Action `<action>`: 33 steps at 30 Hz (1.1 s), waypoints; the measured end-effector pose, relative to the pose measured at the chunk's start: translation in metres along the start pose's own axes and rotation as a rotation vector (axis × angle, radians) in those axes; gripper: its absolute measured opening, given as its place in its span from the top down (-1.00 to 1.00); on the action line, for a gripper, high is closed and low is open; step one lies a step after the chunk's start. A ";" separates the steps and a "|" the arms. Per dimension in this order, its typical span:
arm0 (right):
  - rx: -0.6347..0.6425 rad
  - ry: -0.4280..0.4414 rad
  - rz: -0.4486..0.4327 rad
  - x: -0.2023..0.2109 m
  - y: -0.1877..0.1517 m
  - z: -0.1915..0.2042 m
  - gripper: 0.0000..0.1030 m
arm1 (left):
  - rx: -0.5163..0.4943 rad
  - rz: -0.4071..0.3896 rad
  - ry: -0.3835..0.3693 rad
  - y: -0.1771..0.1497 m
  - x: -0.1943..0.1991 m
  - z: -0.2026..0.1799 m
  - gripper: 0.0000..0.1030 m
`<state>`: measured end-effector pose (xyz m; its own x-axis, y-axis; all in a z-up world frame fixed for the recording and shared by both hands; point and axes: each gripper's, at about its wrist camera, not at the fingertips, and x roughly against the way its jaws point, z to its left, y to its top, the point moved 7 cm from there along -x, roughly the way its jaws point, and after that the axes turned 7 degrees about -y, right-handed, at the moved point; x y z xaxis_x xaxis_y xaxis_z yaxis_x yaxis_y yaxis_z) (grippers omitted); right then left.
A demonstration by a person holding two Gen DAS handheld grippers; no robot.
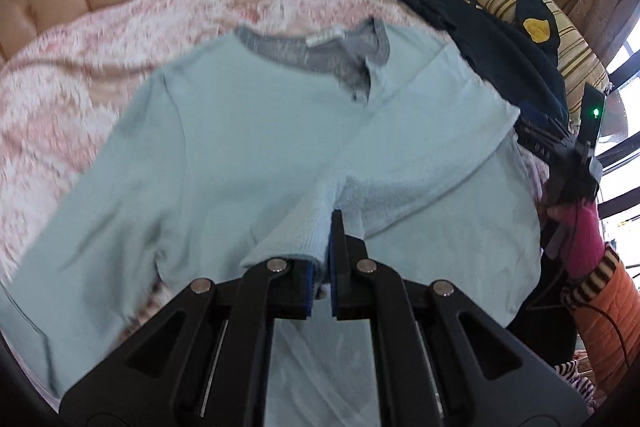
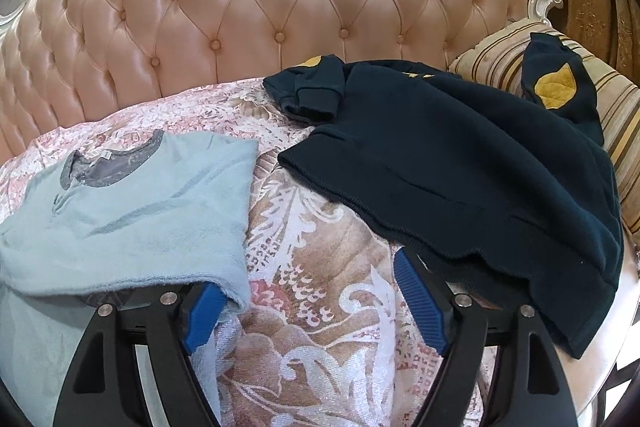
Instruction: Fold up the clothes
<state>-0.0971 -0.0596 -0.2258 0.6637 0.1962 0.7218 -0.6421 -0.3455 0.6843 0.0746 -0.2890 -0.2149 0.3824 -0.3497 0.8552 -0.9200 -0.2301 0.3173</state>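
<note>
A light blue sweater [image 1: 248,131] with a grey collar [image 1: 312,55] lies spread on a pink patterned blanket [image 1: 72,75] in front of a tufted headboard [image 2: 256,7]. One sleeve [image 1: 404,163] is folded across the chest. The left gripper [image 1: 322,247] is clenched on the cuff of that sleeve, the ribbed end bunched between its blue pads [image 1: 334,259], low over the sweater's front.

The right gripper [image 2: 308,303] is released, its jaws standing wide with only the blanket between them. Its left pad [image 2: 202,311] sits partly under the folded edge of the light blue sweater; its right finger lies against the hem of a dark blue sweater [image 2: 460,179]. That dark sweater, with yellow patches [image 2: 554,89], lies beside the light one and partly over a striped pillow [image 2: 500,63]
</note>
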 end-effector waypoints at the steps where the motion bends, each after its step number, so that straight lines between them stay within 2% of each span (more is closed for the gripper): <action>1: 0.001 -0.001 0.002 0.000 0.000 0.000 -0.56 | 0.007 0.018 -0.001 -0.004 -0.004 0.001 0.86; 4: 0.005 -0.005 0.005 0.000 -0.001 0.001 -0.57 | 0.038 0.022 0.005 -0.002 -0.005 0.005 0.85; 8: 0.005 -0.007 0.010 -0.001 -0.002 0.000 -0.58 | -0.010 -0.065 0.038 0.032 0.026 -0.010 0.85; 14: 0.011 -0.009 0.010 -0.001 -0.002 0.002 -0.58 | -0.208 -0.230 0.080 0.111 0.103 -0.071 0.85; 16: 0.018 -0.005 0.004 0.000 -0.002 0.003 -0.61 | -0.303 -0.277 0.092 0.125 0.123 -0.099 0.85; 18: 0.022 -0.006 0.001 0.000 -0.002 0.004 -0.61 | -0.369 -0.295 0.124 0.125 0.127 -0.113 0.85; 20: 0.018 -0.008 0.008 -0.001 -0.002 0.003 -0.62 | -0.362 -0.259 0.196 0.119 0.108 -0.095 0.84; 22: 0.006 -0.002 0.017 -0.003 -0.003 0.001 -0.62 | -0.317 -0.204 0.275 0.109 0.079 -0.057 0.84; 23: 0.004 0.003 0.017 -0.003 -0.003 0.001 -0.62 | -0.265 -0.159 0.278 0.100 0.062 -0.034 0.84; 24: 0.004 0.007 0.017 -0.003 -0.003 0.001 -0.62 | -0.209 -0.112 0.276 0.090 0.044 -0.009 0.84; 28: 0.033 0.014 0.009 -0.001 -0.003 0.006 -0.62 | -0.090 -0.009 0.213 0.049 0.003 0.038 0.84; 33: 0.034 0.012 0.012 -0.002 -0.004 0.007 -0.62 | -0.016 0.043 0.134 0.031 -0.014 0.045 0.84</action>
<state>-0.0929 -0.0645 -0.2305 0.6511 0.2031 0.7313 -0.6364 -0.3790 0.6719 0.0447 -0.3320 -0.2355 0.3286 -0.2343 0.9149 -0.9370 -0.2022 0.2848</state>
